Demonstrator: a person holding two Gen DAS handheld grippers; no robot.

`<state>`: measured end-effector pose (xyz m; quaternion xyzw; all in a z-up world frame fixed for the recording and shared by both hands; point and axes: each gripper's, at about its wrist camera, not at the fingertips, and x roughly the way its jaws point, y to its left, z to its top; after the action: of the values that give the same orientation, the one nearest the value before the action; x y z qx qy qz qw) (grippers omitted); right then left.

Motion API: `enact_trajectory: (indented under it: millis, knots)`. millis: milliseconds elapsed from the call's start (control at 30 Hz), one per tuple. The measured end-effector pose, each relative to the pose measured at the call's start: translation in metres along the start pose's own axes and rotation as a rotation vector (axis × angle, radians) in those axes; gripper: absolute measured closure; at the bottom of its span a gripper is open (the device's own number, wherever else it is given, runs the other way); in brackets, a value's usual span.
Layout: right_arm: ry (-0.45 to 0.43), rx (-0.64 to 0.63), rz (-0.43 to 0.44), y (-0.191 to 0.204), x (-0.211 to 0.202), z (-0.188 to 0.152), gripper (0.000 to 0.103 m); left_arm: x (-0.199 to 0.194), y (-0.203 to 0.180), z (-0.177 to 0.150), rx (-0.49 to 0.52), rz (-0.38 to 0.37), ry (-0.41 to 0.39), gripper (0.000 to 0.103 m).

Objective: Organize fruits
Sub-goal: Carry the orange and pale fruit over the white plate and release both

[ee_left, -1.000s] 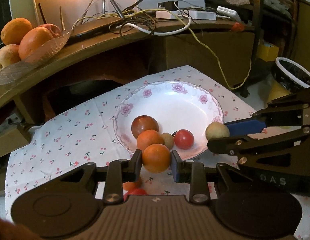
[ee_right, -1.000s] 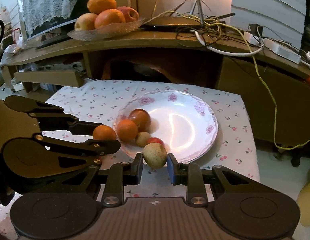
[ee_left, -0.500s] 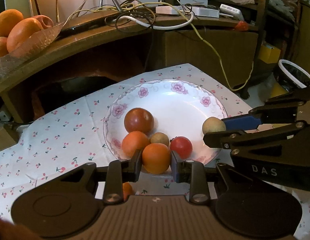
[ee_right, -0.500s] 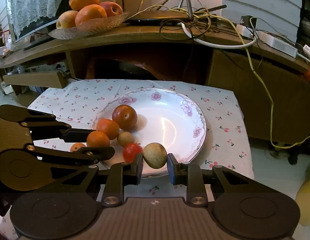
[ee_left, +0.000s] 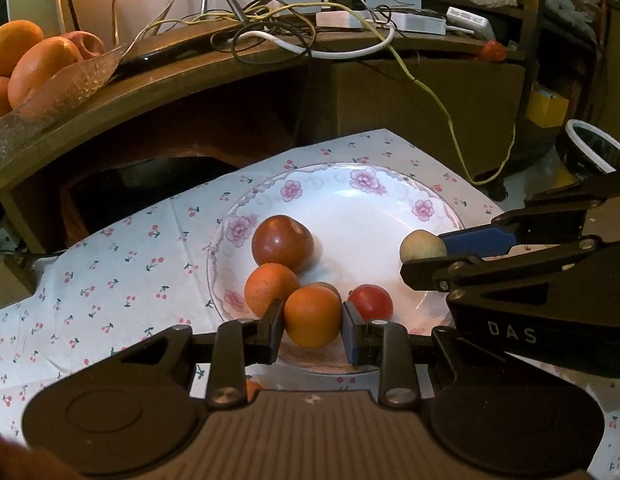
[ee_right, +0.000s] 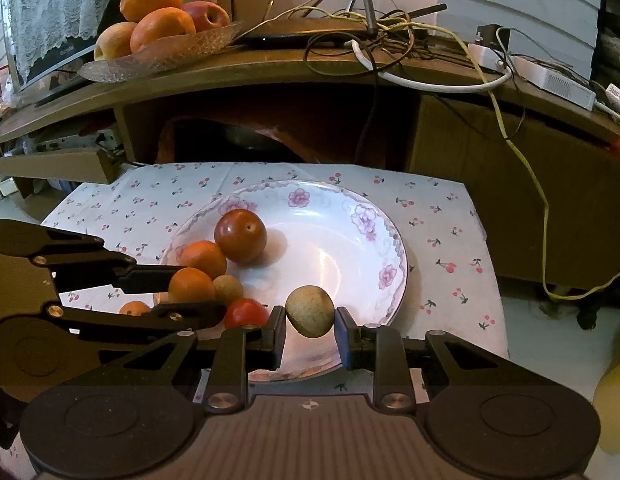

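Desk at back: glass dish of big fruit at its left end, cable tangle to the right of the dish. Low surface in front of the desk under a cherry-print cloth.

Plate is the landmark, white with pink flowers on the rim, centred on the cloth.

Left hand-held gripper over the plate's near rim, clamped on an orange; fruit sits squarely between both pads. Right hand-held gripper over the plate's near-right part, clamped on a tan fruit. In the left view the tan fruit shows at the tips of that gripper, over the plate's right side.

On the plate, left half:
- dark red fruit, farthest back
- second orange, touching it on the near-left
- red tomato, near rim, just left of the right gripper's finger
- small brown fruit, wedged between the second orange and the tomato

Off the plate: one more orange fruit on the cloth, just past the plate's left rim, partly hidden by the left gripper.
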<state>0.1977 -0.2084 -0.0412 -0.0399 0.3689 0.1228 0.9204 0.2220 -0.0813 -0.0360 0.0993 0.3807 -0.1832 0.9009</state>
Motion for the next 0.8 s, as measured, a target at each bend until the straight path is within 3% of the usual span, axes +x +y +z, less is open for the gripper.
enact_trajectory:
  millis: [500,800]
  knots:
    - [-0.023,0.032,0.006,-0.005,-0.001,0.003,0.071,-0.002,0.001,0.002,-0.016,-0.002,-0.008,0.064]
    - [-0.049,0.046,0.005,-0.007,-0.008,0.003,0.071,-0.019,0.000,0.007,-0.006,0.003,-0.053,0.060]
